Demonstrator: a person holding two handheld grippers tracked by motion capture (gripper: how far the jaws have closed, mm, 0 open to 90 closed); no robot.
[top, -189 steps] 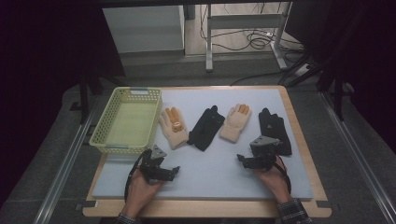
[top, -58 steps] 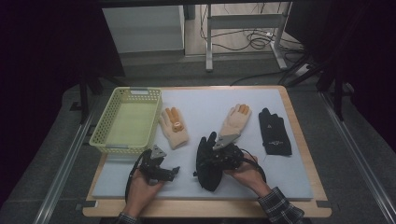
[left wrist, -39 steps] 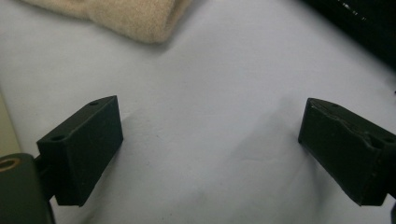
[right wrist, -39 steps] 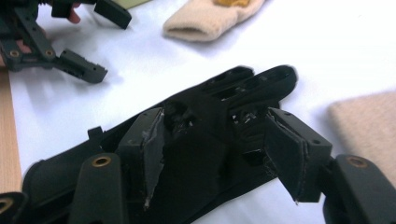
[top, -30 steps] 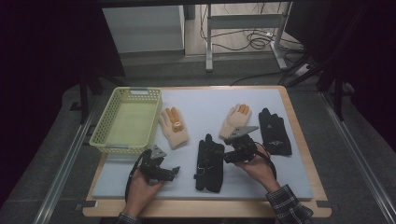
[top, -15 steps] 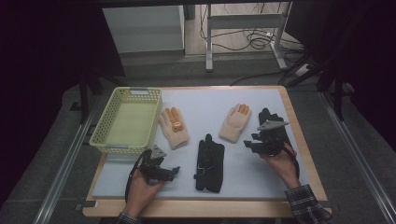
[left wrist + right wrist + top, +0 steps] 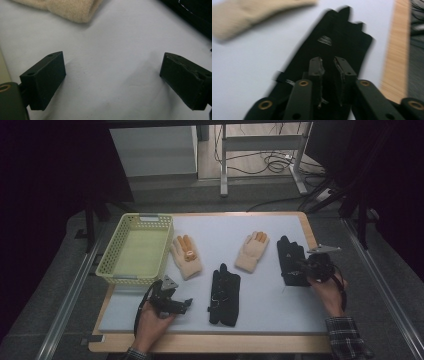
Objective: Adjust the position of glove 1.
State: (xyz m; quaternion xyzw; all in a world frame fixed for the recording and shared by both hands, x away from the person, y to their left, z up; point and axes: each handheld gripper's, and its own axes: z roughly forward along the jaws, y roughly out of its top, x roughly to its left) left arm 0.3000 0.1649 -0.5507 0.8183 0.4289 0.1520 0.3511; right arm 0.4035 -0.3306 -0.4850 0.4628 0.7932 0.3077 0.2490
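Matt black cloth makes the glove [image 7: 342,42] under the right gripper [image 7: 329,65], the beige glove [image 7: 251,251] looks fuzzy knit, the basket [image 7: 121,276] glossy plastic, the table edge [image 7: 210,343] pale wood.

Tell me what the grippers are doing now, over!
Left gripper open, resting on the mat. Right gripper nearly shut over the far-right black glove; grip unconfirmed. Nothing blocking.

Both grippers are black, with blocky jaws on hinged links pinned by brass-ringed rivets. The left gripper [image 7: 170,301] trails a black cable; the right gripper [image 7: 312,268] carries a grey three-cornered plate. A plaid sleeve [image 7: 345,340] covers the right forearm.
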